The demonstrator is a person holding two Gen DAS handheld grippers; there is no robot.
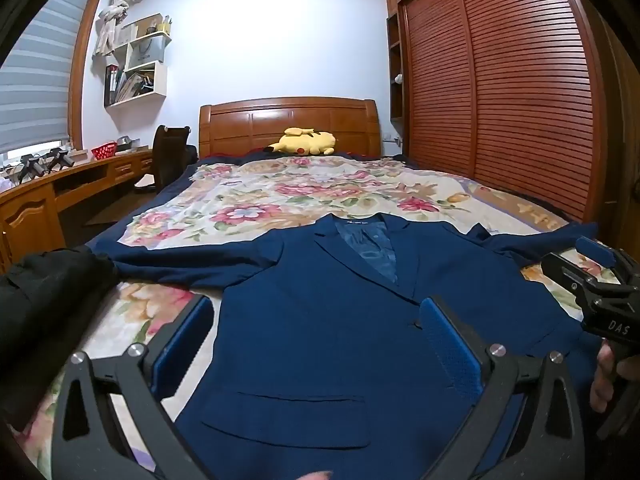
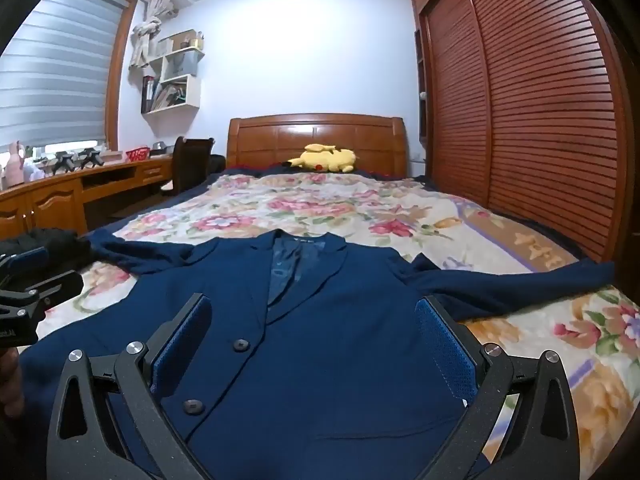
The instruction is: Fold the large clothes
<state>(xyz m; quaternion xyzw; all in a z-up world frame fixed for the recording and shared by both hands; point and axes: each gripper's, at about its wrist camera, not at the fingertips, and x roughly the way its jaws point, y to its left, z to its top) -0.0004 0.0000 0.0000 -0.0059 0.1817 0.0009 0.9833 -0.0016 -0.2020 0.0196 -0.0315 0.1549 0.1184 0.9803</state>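
A navy blue suit jacket [image 1: 320,320] lies flat, front up, on the floral bedspread [image 1: 256,200], collar toward the headboard, both sleeves spread out sideways. It also shows in the right wrist view [image 2: 320,328] with two dark buttons. My left gripper [image 1: 316,328] is open above the jacket's left front, near its pocket flap. My right gripper [image 2: 312,328] is open above the jacket's right front, by the buttons. Each gripper shows at the edge of the other's view: the right gripper [image 1: 600,276] and the left gripper [image 2: 24,284]. Neither holds anything.
A yellow plush toy [image 1: 304,142] lies by the wooden headboard [image 1: 288,120]. A slatted wardrobe [image 1: 500,88] runs along the bed's right side. A wooden desk [image 1: 60,188] with a chair [image 1: 168,156] stands on the left. A black garment [image 1: 44,300] lies at the bed's left.
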